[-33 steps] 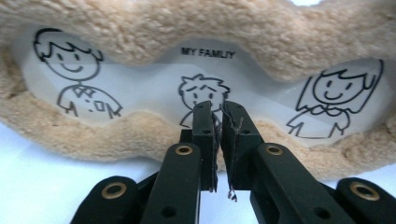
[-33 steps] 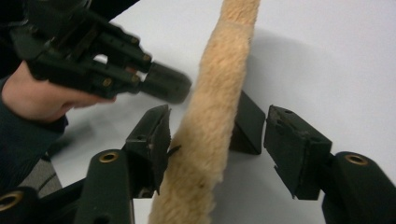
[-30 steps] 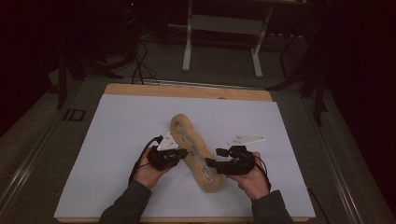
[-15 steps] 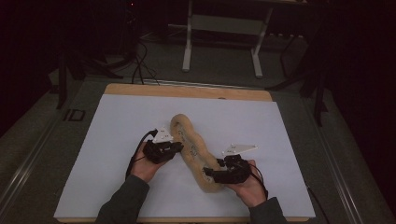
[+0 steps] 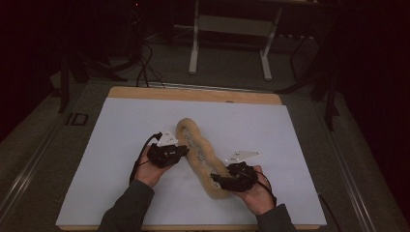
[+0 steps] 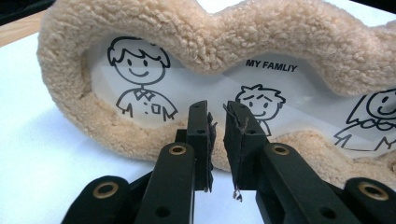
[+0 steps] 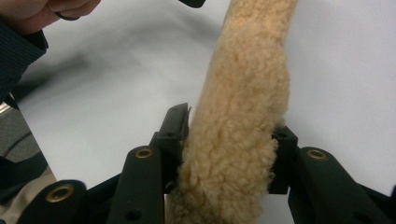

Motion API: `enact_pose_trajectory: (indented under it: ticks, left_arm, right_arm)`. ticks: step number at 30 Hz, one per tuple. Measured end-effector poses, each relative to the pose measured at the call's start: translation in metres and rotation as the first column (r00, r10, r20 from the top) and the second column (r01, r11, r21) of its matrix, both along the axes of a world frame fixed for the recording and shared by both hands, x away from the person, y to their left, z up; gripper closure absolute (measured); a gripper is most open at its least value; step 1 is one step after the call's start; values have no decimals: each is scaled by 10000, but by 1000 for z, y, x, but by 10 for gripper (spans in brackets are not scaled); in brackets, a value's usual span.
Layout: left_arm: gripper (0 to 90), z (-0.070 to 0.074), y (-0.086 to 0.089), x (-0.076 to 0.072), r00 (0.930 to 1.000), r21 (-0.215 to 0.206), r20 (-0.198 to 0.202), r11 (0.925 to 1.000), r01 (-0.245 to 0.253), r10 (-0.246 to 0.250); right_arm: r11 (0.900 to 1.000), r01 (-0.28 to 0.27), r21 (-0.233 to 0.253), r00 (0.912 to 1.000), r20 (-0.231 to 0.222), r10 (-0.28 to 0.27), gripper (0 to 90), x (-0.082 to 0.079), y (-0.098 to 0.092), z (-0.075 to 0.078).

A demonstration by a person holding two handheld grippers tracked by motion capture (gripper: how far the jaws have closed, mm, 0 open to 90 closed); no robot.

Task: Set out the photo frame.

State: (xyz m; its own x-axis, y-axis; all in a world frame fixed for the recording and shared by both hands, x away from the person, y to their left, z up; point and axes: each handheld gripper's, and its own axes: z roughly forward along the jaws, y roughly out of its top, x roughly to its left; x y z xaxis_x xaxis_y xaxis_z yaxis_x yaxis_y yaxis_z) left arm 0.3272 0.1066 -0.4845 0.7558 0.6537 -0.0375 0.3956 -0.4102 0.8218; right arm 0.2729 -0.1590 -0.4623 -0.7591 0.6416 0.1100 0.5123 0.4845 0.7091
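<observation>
Fleece frame (image 5: 200, 154) is what I'm working on: a long, wavy, tan plush border around a clear window printed with cartoon figures and the words "MY FAMLIY". It lies on the white sheet (image 5: 121, 145) covering the desk, running from near the middle down toward my right hand.

My right tongs (image 5: 218, 181) are clamped on the near end of the frame; in the right gripper view the fuzzy border (image 7: 238, 140) fills the gap between the two black jaws, pressed on both sides.

My left tongs (image 5: 183, 151) sit at the frame's left edge, about midway along it. In the left gripper view (image 6: 217, 126) the jaws stand nearly together with just a thin slit between them, and nothing is caught there (some stray fibres cling to the pads). Their tips point at the lower plush rim (image 6: 116, 135), just in front of the window; whether they touch it I cannot tell.

Both hands grip their tools low on the sheet, the left hand (image 5: 150, 169) and right hand (image 5: 256, 193) well apart.
</observation>
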Motion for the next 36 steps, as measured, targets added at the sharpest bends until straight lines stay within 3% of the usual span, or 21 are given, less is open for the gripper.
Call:
enact_pose_trajectory:
  ticks: [17,36]
  left_arm:
    - [807,0,3,2,9999,-78,-41,9999,-124,124]
    - [786,1,26,9,9966,-131,-96,9965,-821,819]
  right_arm:
    - [9968,-796,-40,9968,111,797,610,9,-6,0]
    - [9798,-1994,-147,9792,339,1998,614,30,-14,0]
